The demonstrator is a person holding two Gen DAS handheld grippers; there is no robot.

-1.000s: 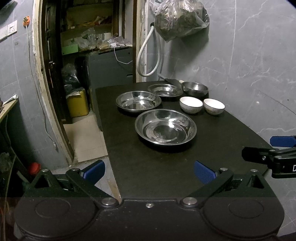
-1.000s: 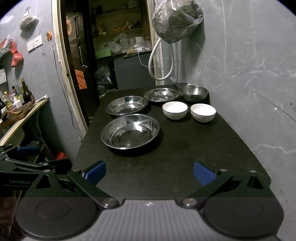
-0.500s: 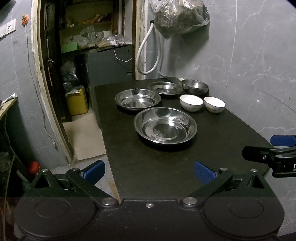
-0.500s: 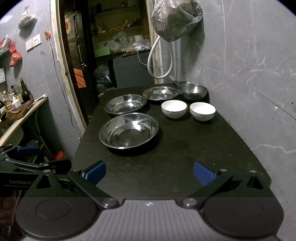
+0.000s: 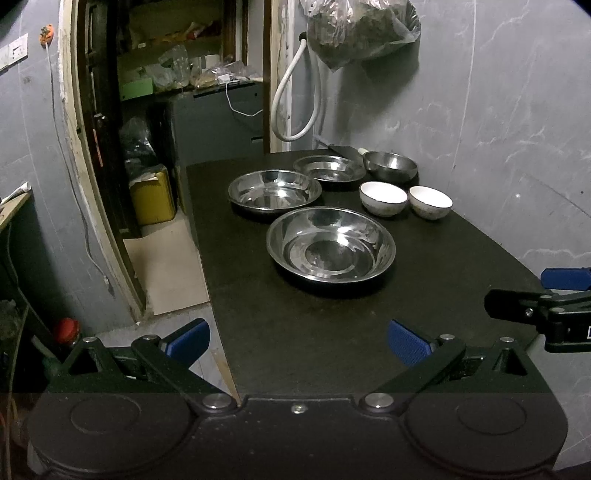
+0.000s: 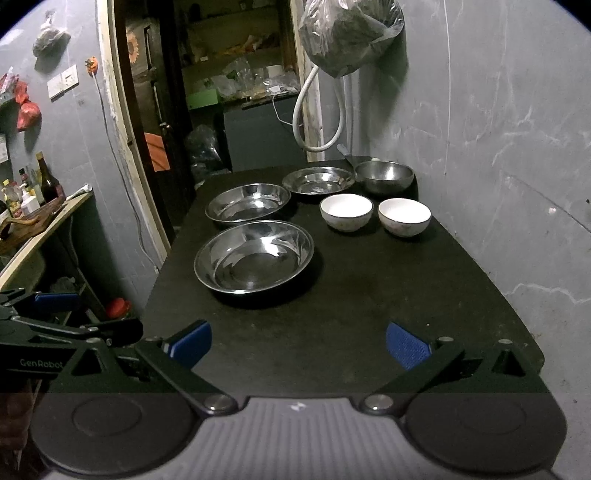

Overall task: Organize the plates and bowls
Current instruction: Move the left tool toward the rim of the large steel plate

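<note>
- Left tool (image 5: 298, 338): spread wide, empty, at the near worktop (image 5: 295, 317) edge.
- Right tool (image 6: 298, 341): equally wide, empty, over the near edge.
- Ahead: large steel plate (image 6: 254, 256), mid-worktop.
- Beyond: second steel plate (image 6: 248, 202), third steel plate (image 6: 318, 180), steel bowl (image 6: 384, 176) by the wall.
- Right: two white bowls (image 6: 346, 211) side by side, apart.

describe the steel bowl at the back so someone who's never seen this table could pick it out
Start at the black table against the grey wall and go to its far end, under the hanging plastic bag. In the corner nearest the wall sits the steel bowl, behind two white bowls. It is the only deep, round-sided metal piece; the other steel pieces are wide, shallow plates.
</note>
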